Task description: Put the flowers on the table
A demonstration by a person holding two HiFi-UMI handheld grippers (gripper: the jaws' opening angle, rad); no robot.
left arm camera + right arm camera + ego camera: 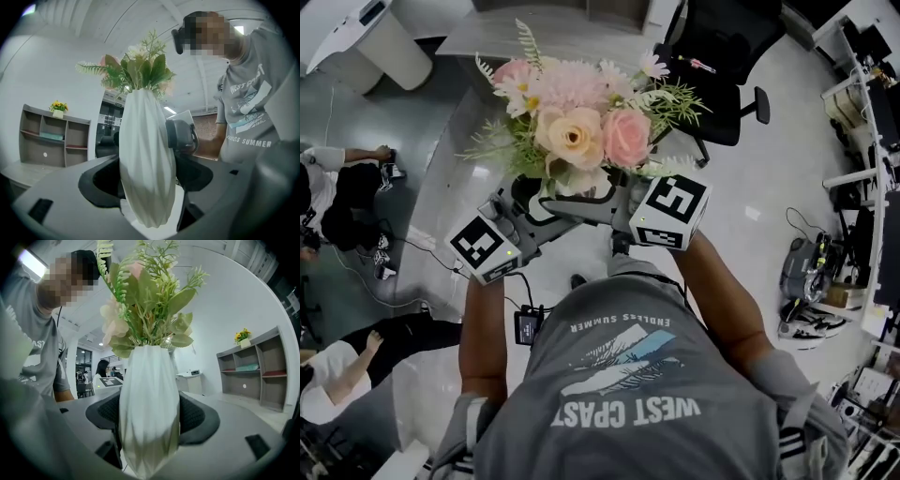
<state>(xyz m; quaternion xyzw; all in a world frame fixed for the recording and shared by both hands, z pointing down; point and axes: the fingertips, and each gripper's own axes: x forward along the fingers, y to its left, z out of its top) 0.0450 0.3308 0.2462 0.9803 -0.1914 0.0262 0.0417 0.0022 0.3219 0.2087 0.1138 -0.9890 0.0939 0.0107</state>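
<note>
A bouquet of pink and cream flowers with green fern sprigs stands in a white ribbed vase, carried in the air in front of the person. The blooms hide the vase in the head view. My left gripper comes in from the left, my right gripper from the right. In the left gripper view my left gripper has its black pads against the vase's sides. My right gripper clamps the vase the same way from the opposite side. The vase is upright.
A pale curved tabletop lies below and left of the bouquet. A black office chair stands at the upper right. People sit at the left edge. A grey shelf unit stands by the wall. Desks and clutter line the right side.
</note>
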